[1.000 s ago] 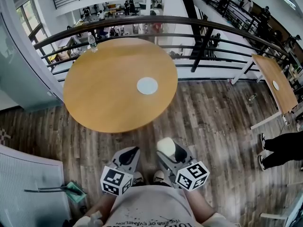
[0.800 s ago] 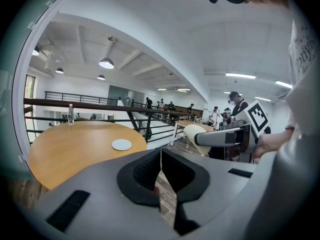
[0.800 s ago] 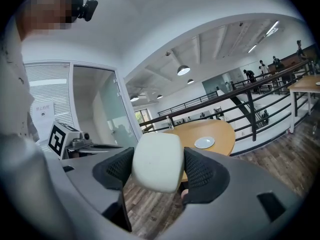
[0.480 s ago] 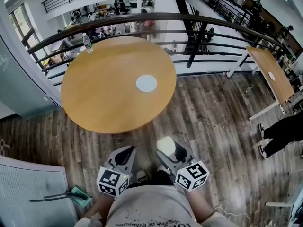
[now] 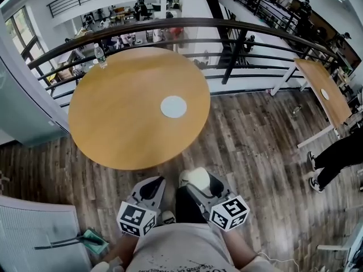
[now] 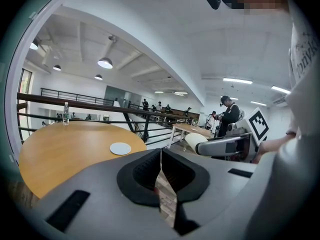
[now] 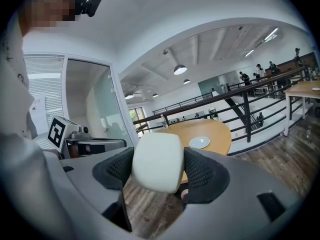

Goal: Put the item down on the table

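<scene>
A cream-white rounded item (image 7: 157,161) sits clamped between the black pads of my right gripper (image 5: 198,180), held low in front of the person's body. The same item (image 5: 197,178) shows in the head view, short of the table's near edge. My left gripper (image 5: 151,188) is beside it on the left, its jaws pressed together with nothing between them (image 6: 161,176). The round wooden table (image 5: 122,115) lies ahead, with a small white plate (image 5: 173,106) near its middle. The plate (image 7: 199,142) also shows past the item in the right gripper view.
A clear water bottle (image 5: 100,55) stands at the table's far left rim by the black railing (image 5: 227,24). A second wooden table (image 5: 320,89) is at the right, with a person's legs (image 5: 334,163) near it. A white panel (image 5: 34,239) and green tool (image 5: 91,237) lie lower left.
The view has shifted forward: the round table sits slightly closer and lower in the head view. Both grippers hold the same pose, the item still clamped in the right one.
</scene>
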`<state>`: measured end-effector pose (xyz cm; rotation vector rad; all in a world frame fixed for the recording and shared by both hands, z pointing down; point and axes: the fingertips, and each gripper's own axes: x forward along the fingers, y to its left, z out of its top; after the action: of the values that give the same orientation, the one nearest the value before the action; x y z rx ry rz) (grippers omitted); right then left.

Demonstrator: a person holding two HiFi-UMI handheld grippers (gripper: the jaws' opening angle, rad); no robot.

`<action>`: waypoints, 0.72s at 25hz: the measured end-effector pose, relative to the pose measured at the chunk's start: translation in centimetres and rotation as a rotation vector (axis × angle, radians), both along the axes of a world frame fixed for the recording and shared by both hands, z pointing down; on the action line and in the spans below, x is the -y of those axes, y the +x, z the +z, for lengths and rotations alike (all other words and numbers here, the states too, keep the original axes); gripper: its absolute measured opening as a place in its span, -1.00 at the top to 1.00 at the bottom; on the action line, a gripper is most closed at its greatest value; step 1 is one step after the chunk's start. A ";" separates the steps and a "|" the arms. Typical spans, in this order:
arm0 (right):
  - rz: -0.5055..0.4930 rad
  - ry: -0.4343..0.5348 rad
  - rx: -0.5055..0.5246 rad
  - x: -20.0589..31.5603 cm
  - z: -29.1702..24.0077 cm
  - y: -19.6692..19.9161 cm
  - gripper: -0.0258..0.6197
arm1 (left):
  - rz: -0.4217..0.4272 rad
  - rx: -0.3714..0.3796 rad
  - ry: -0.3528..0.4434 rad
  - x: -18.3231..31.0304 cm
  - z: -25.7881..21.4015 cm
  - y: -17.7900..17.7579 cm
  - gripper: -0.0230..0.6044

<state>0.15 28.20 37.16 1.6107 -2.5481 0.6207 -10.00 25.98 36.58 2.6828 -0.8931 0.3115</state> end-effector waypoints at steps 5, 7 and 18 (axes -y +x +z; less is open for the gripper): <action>-0.023 0.003 -0.013 4.9 0.6 1.2 -0.06 | -0.011 0.005 0.002 4.6 0.5 1.6 0.84; -0.036 0.003 -0.021 7.4 0.8 1.6 -0.06 | -0.019 0.015 0.002 6.9 0.9 2.1 0.84; -0.132 0.010 -0.050 20.3 0.7 5.5 -0.06 | -0.061 0.011 0.017 20.2 0.6 7.2 0.84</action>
<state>5.64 7.86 37.85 1.4276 -2.5979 0.5493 -2.78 5.73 37.13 2.6656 -0.9837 0.3071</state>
